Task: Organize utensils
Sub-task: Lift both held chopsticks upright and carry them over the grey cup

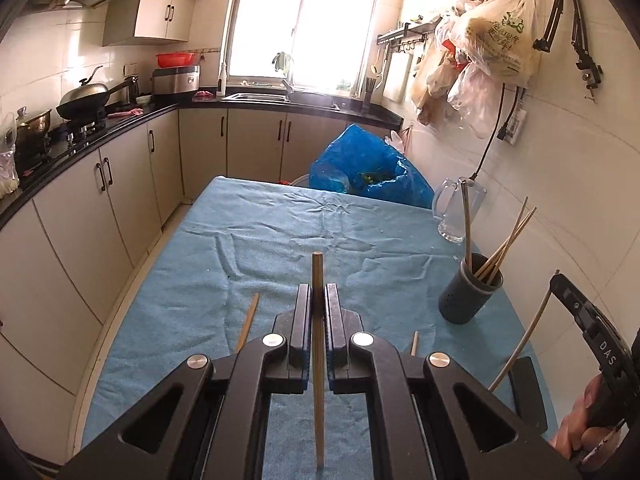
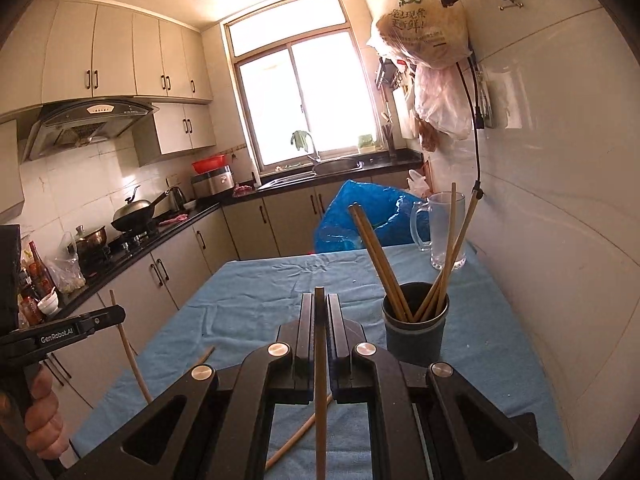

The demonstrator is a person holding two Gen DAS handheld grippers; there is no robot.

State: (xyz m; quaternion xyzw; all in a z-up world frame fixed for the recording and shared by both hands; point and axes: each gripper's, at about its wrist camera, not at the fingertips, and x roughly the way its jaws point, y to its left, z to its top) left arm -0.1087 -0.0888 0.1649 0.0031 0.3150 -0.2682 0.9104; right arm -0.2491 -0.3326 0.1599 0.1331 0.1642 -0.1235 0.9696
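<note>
Clamping one chopstick (image 1: 318, 340) in your left gripper (image 1: 318, 300) and another chopstick (image 2: 320, 380) in your right gripper (image 2: 319, 312), you risk tipping the holder (image 2: 415, 328), lower right on the worktop (image 1: 280, 232), since leaning sticks crowd its mouth.

A dark grey cylindrical utensil holder (image 1: 469, 293) stands upright on the right side of the table, close to the wall, with small perforations low on its side. Several wooden chopsticks (image 2: 404, 264) lean inside it, fanned out: two dark brown ones tilt left, lighter ones tilt right. One light wooden chopstick (image 1: 318, 332) is upright, pinched between black fingers, its blunt end on top. Another brown chopstick (image 2: 320, 364) is pinched upright in the same way in the right wrist view. Loose chopsticks lie on the near blue cloth: one (image 1: 248, 322) to the left, another (image 1: 414, 343) to the right, mostly hidden.
</note>
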